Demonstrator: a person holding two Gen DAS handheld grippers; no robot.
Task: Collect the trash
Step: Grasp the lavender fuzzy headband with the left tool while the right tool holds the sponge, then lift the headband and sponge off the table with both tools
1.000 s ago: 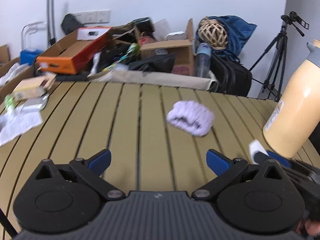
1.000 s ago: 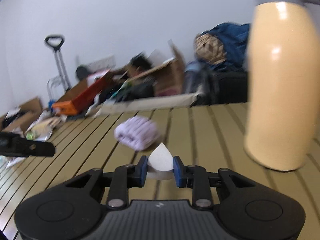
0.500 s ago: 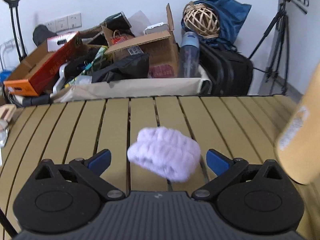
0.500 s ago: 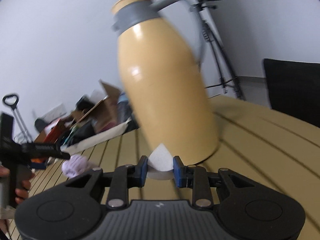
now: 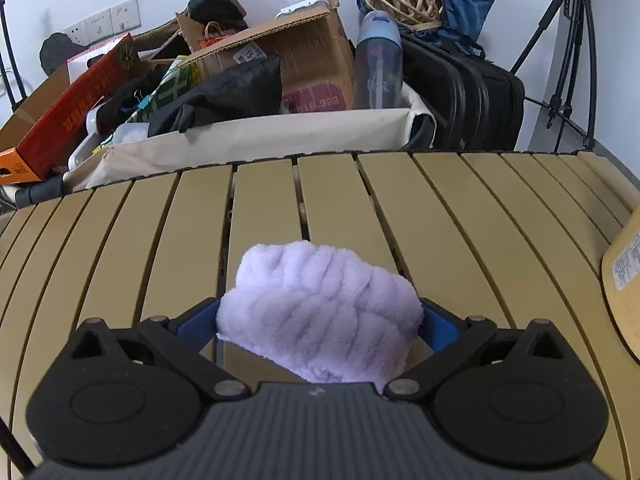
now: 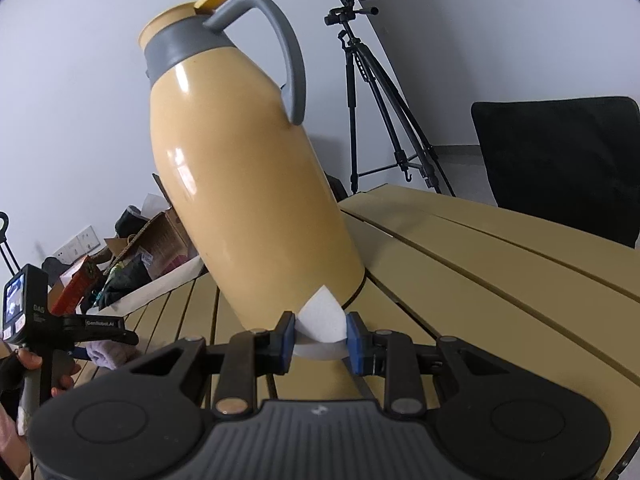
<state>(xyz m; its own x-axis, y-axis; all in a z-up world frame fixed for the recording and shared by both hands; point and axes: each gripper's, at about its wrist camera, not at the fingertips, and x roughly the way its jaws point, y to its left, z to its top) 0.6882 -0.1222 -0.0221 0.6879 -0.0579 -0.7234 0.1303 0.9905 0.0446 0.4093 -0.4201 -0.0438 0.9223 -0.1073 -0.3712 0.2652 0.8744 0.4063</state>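
Pinching white scrap [image 6: 321,316], right claw [image 6: 321,334]; left claw [image 5: 318,320] wide, flanking purple cloth [image 5: 320,312].

Two grippers are counted, the left gripper [image 5: 318,320] and the right gripper [image 6: 320,336]. One purple fluffy cloth [image 5: 320,316], one white scrap [image 6: 322,316], one yellow jug [image 6: 244,168], one tripod [image 6: 376,92], one black chair [image 6: 560,160] and one water bottle [image 5: 378,68] are seen.

A fluffy lilac cloth [image 5: 320,312] lies on the khaki slatted table [image 5: 460,232]. The jug [image 6: 248,184] is mustard yellow with a grey collar and handle. The scrap of paper [image 6: 322,316] is white, the gripper pads [image 6: 285,338] blue.
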